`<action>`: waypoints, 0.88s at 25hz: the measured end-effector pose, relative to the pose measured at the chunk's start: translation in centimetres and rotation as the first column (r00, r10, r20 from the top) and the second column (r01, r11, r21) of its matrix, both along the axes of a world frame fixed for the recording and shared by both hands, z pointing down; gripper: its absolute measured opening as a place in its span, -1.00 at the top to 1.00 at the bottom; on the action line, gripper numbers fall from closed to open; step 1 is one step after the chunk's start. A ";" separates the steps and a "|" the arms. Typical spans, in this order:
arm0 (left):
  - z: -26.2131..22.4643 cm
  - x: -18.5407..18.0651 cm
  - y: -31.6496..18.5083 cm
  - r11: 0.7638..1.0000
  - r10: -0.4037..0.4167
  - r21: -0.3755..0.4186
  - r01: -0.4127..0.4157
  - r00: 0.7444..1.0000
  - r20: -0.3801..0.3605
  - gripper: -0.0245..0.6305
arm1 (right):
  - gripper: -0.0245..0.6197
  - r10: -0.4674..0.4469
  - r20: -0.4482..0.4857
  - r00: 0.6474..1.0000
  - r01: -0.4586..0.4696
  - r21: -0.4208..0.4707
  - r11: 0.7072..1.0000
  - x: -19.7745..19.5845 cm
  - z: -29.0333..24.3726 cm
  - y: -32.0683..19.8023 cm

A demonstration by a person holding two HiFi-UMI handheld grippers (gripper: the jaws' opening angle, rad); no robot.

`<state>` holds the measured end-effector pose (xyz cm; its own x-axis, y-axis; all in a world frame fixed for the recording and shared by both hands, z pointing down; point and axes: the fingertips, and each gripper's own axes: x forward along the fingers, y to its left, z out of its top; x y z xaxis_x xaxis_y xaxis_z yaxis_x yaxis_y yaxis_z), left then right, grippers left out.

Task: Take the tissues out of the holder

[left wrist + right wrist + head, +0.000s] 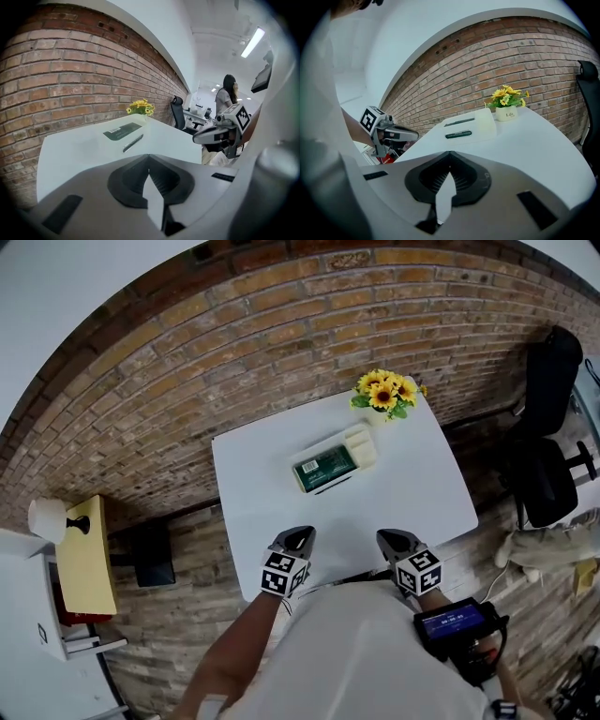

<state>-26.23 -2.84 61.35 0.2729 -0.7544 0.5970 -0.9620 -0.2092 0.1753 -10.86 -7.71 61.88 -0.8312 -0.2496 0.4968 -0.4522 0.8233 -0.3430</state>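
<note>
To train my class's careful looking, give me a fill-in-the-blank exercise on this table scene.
1. The tissue holder lies on a ____ table.
2. The sunflowers stand at its far ____ corner.
3. The left gripper and right gripper both hold their fingers ____.
4. The wall behind is built of ____.
Missing words: white, right, shut, brick.

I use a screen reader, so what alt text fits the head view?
From above: the left gripper and right gripper, both shut and empty, point at a white table bearing a tissue holder and sunflowers, against a brick wall.
</note>
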 end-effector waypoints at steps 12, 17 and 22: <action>-1.1 -2.9 -6.5 0.996 0.078 -0.066 -0.067 0.981 0.180 0.90 | 0.90 -0.025 0.057 0.998 0.027 -0.031 0.999 -0.7 0.3 -3.2; -1.3 -3.7 -10.5 0.985 0.147 -0.127 -0.120 0.963 0.224 0.89 | 0.90 0.013 0.078 0.997 -0.009 -0.059 0.998 0.6 0.9 -3.9; -0.6 -3.2 -14.5 0.960 0.249 -0.189 -0.205 0.936 0.251 0.65 | 0.90 0.066 0.066 0.996 -0.061 -0.080 0.995 2.9 1.6 -4.4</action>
<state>-29.46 -17.37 60.79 0.2381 -0.5818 0.7777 -0.9075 -0.4185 -0.0352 -7.95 -12.07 63.43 -0.8475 -0.2656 0.4595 -0.4760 0.7635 -0.4366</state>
